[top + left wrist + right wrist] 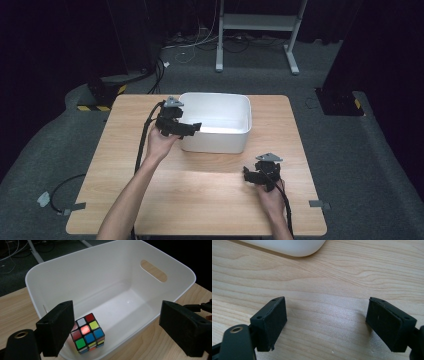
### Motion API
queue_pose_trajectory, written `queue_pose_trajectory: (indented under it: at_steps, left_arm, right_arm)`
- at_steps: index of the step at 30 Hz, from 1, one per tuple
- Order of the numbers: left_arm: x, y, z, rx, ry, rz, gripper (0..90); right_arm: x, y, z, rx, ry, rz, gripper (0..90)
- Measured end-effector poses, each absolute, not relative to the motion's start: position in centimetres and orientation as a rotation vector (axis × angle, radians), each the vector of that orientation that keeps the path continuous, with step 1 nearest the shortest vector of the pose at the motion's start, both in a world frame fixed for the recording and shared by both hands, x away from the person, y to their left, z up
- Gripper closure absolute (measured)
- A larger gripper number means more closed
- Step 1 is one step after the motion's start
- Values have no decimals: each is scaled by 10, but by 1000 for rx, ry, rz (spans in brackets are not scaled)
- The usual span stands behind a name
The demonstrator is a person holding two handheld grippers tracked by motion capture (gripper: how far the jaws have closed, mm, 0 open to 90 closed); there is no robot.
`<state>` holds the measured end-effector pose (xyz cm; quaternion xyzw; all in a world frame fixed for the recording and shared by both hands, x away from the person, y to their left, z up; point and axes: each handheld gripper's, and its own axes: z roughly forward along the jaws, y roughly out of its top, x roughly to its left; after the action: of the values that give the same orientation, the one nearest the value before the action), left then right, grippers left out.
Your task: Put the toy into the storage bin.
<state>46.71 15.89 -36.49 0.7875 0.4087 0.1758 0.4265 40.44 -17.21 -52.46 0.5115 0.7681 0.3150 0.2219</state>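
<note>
One puzzle cube (87, 333) sits on the floor of the white tub (105, 277), tucked into the near corner, below and just ahead of your left tongs (113, 327), which hang wide and empty over the rim. Your right tongs (327, 322), also wide, hover over bare surface (337, 277), well apart from it.

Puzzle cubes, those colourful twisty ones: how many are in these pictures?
1. The puzzle cube sits on the floor of the white tub, in a corner by the wall nearest the left tool, whose jaws are open above it. The tub walls may hide others.
</note>
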Motion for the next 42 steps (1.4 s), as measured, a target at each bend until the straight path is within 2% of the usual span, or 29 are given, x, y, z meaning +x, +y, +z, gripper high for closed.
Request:
queue_pose_trajectory:
  at_steps: [42]
  left_arm:
    - [450, 185, -362, 1938, 1043, 447, 137]
  right_arm:
    - [404, -172, -525, 1413, 2122, 870, 166]
